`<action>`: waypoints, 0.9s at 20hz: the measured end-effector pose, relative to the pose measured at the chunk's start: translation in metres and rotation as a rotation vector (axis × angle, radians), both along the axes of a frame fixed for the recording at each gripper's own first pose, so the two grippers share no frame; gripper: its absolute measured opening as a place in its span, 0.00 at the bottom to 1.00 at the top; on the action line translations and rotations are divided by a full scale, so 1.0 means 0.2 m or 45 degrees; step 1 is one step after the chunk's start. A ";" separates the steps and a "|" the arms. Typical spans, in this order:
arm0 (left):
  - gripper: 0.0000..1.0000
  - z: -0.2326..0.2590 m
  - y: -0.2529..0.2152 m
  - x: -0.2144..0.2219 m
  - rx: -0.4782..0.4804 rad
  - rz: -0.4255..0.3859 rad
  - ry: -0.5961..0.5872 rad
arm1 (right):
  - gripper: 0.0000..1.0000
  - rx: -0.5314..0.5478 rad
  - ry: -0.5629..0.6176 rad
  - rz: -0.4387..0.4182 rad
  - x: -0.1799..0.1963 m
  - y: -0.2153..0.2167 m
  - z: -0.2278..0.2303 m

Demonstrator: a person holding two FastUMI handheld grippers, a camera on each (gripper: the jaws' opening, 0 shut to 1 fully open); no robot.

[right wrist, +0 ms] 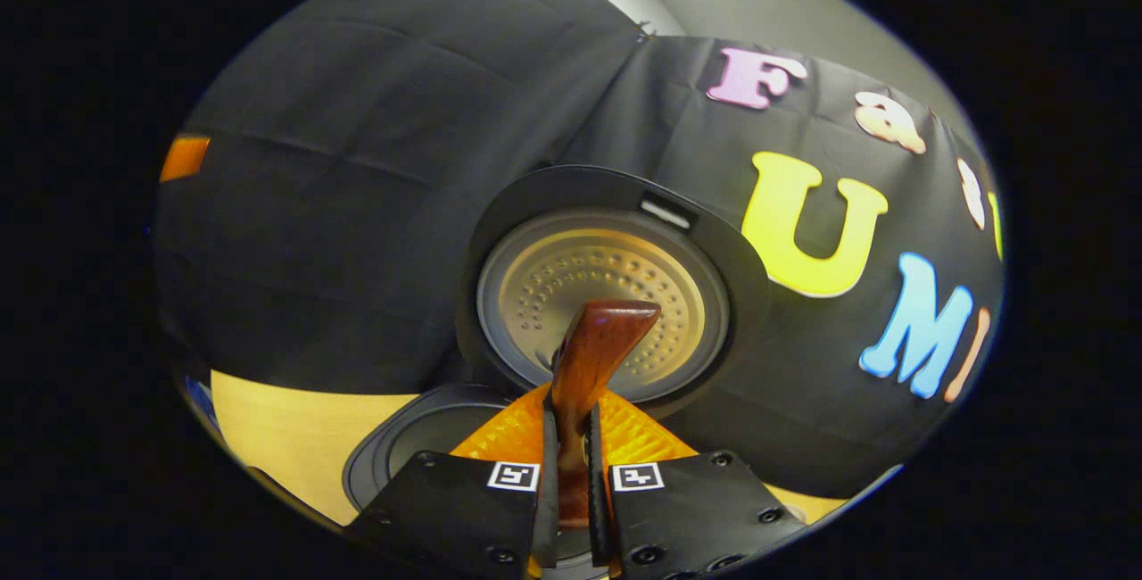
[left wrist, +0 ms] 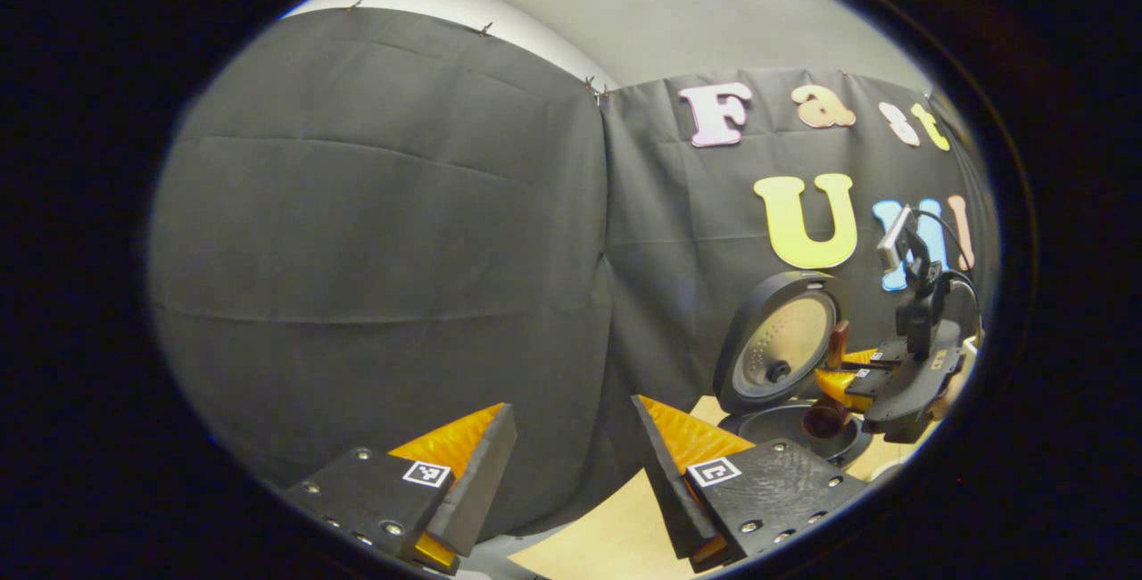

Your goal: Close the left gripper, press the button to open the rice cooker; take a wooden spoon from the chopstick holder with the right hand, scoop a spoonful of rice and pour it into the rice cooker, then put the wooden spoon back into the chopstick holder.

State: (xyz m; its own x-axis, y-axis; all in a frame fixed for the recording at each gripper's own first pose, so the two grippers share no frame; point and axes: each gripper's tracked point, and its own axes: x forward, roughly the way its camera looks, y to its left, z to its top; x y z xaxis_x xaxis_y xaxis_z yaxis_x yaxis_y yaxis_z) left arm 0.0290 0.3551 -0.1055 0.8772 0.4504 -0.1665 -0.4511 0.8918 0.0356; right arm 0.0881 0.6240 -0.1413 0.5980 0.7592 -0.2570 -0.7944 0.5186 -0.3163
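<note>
Above, right gripper (right wrist: 571, 464) clenched on wooden spoon (right wrist: 593, 343), open rice cooker (right wrist: 616, 294) ahead of its jaws; left gripper (left wrist: 571, 464) released, jaws apart.

Probably a recording booth: black cloth wall (left wrist: 375, 250), pale wooden table (right wrist: 277, 437).

Below me a pale wooden table (left wrist: 616, 531) runs up to the black cloth wall. The rice cooker (left wrist: 797, 426) sits on it by that wall, its lid (left wrist: 778, 350) standing open. From my right side I see the same tabletop (right wrist: 277, 424) bare beside the cooker's dark body (right wrist: 419, 437).
</note>
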 end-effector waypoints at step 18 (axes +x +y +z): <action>0.81 0.07 -0.11 0.12 -0.010 -0.080 -0.031 | 0.16 0.400 0.564 -0.224 0.13 -0.21 0.10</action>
